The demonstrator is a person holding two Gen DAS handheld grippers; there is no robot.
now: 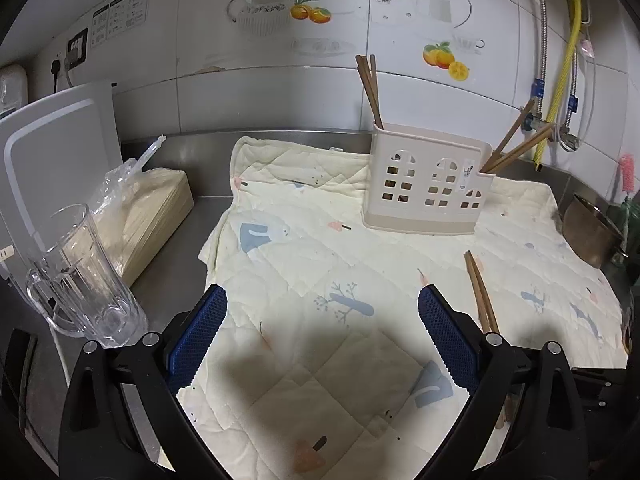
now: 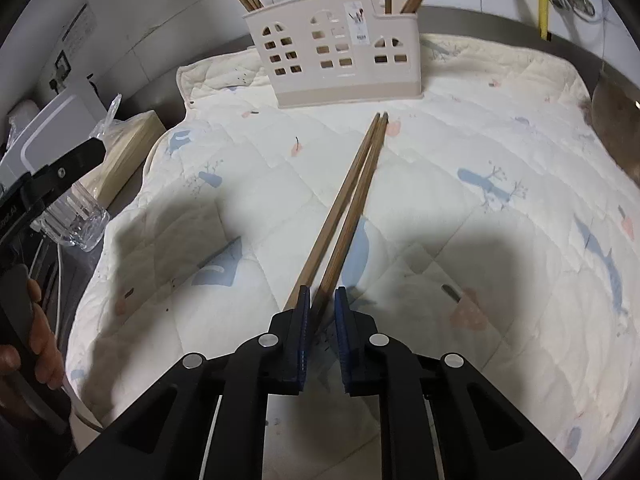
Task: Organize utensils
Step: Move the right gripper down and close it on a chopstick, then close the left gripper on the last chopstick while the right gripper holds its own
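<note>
Right claw (image 2: 321, 300) | grips 2 chopsticks (image 2: 352, 196) | tips toward holder (image 2: 336, 52)

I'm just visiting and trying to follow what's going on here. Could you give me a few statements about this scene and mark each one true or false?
1. The right gripper holds a pair of wooden chopsticks. True.
2. The left gripper grips a glass mug. False: its fingers are wide open and empty; the glass mug stands beside it.
3. The beige utensil holder already contains chopsticks. True.
4. The utensil holder lies tipped over. False: it stands upright on the quilted cloth.
5. The held chopsticks point toward the holder. True.
</note>
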